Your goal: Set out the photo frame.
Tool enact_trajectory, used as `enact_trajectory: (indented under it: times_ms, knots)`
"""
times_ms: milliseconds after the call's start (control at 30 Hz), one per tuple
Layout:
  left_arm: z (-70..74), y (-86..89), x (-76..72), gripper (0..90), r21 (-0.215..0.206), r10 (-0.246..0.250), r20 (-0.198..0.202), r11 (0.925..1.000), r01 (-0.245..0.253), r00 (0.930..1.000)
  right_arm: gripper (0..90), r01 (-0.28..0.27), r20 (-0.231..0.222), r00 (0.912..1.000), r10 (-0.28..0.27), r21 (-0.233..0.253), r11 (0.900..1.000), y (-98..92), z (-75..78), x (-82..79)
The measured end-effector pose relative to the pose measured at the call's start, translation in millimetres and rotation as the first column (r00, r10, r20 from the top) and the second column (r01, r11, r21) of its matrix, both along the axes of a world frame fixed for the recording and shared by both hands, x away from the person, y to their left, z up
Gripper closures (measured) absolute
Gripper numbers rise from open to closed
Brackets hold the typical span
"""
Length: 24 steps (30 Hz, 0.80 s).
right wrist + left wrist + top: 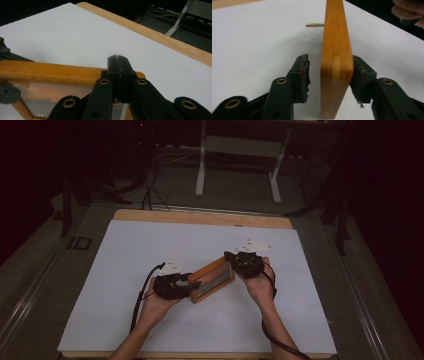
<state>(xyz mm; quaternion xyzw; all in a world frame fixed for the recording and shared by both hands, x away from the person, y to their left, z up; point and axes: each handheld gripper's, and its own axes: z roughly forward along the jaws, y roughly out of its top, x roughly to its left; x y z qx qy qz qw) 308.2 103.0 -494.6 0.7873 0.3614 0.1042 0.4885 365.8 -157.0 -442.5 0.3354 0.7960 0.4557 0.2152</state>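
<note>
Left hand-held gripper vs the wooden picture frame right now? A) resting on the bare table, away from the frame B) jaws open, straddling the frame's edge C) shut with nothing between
B: in the left gripper view the left hand-held gripper straddles the wooden picture frame, with a gap at one jaw.

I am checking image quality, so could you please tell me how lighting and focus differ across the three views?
High view: dim, dark surroundings, white table sheet lit. Left gripper view: bright, orange wooden picture frame slightly soft at its near edge. Right gripper view: the right tongs sharp, floor behind dark.
</note>
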Motion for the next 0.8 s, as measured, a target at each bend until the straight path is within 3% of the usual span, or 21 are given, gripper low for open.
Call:
enact_trajectory:
  times_ms: [267, 367, 467, 667, 800]
  knots:
    - [-28.5, 0.0, -9.3, 52.1, -0.022, 0.048, -0.06, 0.9986, -0.049, 0.997, 89.9, 0.004, 0.007, 1.0, -0.004, -0.005, 1.0, 1.1, -0.4, 0.0]
    - [-34.0, -4.4, -9.9, 54.8, 0.004, 0.049, -0.06, 0.9988, -0.049, 0.997, 89.9, 0.001, 0.005, 1.0, -0.001, -0.005, 1.0, 0.7, -0.3, 0.0]
    - [-35.9, -8.4, -10.2, 56.2, 0.012, 0.053, -0.05, 0.9986, -0.052, 0.9974, 89.9, 0.0, 0.005, 1.0, 0.0, -0.001, 1.0, 0.2, -0.5, -0.1]
    - [-35.2, -12.5, -9.7, 67.6, 0.029, 0.048, -0.045, 0.9985, -0.047, 0.9978, 89.8, -0.007, 0.003, 1.0, 0.007, 0.008, 1.0, -0.9, -1.2, 1.7]
    - [-32.6, -13.6, -9.8, 68.3, 0.04, 0.06, -0.056, 0.9975, -0.058, 0.9966, 89.9, -0.007, 0.003, 1.0, 0.007, 0.007, 1.0, 0.1, -1.1, 2.8]
